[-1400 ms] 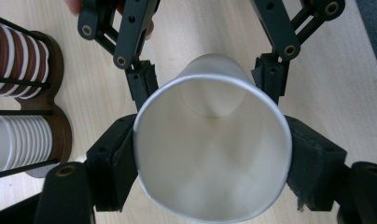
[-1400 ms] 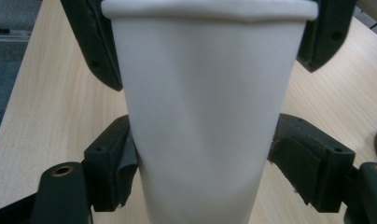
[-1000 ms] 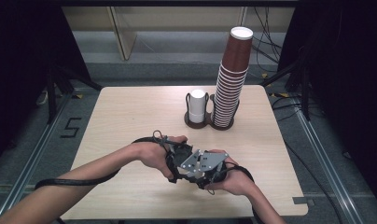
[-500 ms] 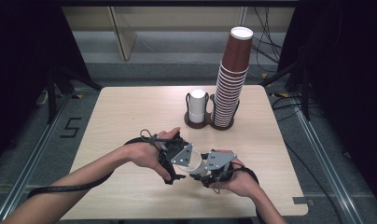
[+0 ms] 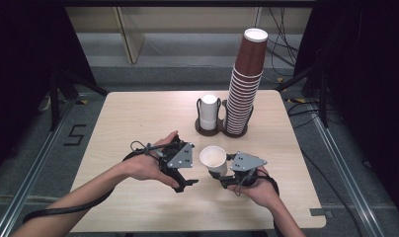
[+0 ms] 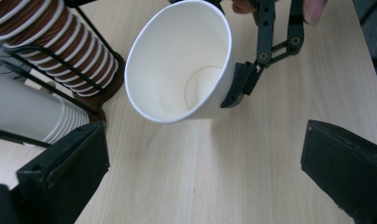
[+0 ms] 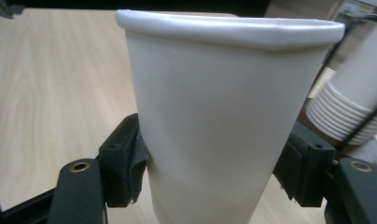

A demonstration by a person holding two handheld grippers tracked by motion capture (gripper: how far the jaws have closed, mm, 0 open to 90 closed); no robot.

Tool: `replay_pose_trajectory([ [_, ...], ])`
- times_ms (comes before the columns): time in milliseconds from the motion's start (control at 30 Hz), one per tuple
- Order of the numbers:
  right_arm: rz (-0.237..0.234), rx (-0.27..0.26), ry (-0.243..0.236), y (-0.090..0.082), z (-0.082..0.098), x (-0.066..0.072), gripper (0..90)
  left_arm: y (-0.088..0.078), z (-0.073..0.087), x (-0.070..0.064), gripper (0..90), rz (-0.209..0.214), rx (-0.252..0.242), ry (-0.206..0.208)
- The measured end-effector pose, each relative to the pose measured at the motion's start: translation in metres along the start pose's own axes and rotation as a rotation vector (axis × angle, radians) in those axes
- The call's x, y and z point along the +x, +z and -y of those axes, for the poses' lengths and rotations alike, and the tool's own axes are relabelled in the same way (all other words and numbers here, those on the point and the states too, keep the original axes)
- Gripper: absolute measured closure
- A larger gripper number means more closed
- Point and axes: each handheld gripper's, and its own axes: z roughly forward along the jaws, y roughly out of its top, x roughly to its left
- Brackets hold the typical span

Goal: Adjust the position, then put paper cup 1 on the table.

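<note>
Near the front middle of the worktop (image 5: 138,123): one white paper cup (image 5: 213,159), tilted, mouth toward the left gripper (image 5: 187,170), clamped at its lower wall between the fingers (image 7: 123,163) of the right gripper (image 5: 222,173). Left gripper: fingers (image 6: 65,172) just opened wide, nothing between them, standing apart from the cup. Behind, in a dark two-place holder (image 5: 207,131): short stack of white cups (image 5: 209,111); beside it, tall stack of brown cups (image 5: 244,84).
</note>
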Motion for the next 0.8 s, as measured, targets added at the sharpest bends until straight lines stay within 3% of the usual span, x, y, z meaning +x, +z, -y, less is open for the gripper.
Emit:
replay_pose_trajectory([
  [67,0.035,-0.028,0.010,-0.002,0.002,-0.006,33.4,-0.001,0.004,0.001,0.6,-0.021,-0.025,-0.044],
  [100,0.049,-0.033,0.060,-0.003,0.004,-0.007,33.4,-0.001,0.006,0.001,0.6,-0.028,-0.038,-0.055],
  [133,0.067,-0.040,0.055,-0.005,0.005,-0.010,33.3,-0.001,0.008,0.002,0.6,-0.039,-0.047,-0.068],
  [167,0.082,-0.050,0.090,-0.007,0.007,-0.013,33.3,-0.002,0.011,0.003,0.7,-0.053,-0.052,-0.090],
  [267,0.091,-0.052,0.126,-0.011,0.010,-0.017,33.3,-0.003,0.013,0.003,0.6,-0.067,-0.075,-0.126],
  [333,0.121,-0.067,0.157,-0.014,0.011,-0.020,33.3,-0.004,0.014,0.002,0.6,-0.079,-0.090,-0.144],
  [367,0.122,-0.074,0.152,-0.016,0.012,-0.023,33.3,-0.006,0.015,0.003,0.6,-0.088,-0.092,-0.143],
  [400,0.147,-0.096,0.186,-0.016,0.013,-0.022,33.2,-0.006,0.016,0.002,0.6,-0.097,-0.105,-0.163],
  [500,0.172,-0.103,0.199,-0.019,0.016,-0.029,33.2,-0.009,0.020,0.000,0.7,-0.112,-0.130,-0.195],
  [600,0.186,-0.106,0.270,-0.018,0.019,-0.031,33.1,-0.010,0.028,0.000,1.0,-0.125,-0.137,-0.224],
  [633,0.183,-0.126,0.263,-0.016,0.019,-0.032,33.0,-0.010,0.030,-0.001,1.0,-0.128,-0.136,-0.229],
  [667,0.186,-0.112,0.240,-0.016,0.019,-0.034,33.0,-0.010,0.031,-0.001,1.0,-0.132,-0.136,-0.233],
  [800,0.197,-0.110,0.262,-0.014,0.021,-0.034,32.9,-0.010,0.033,-0.001,1.0,-0.139,-0.145,-0.250],
])
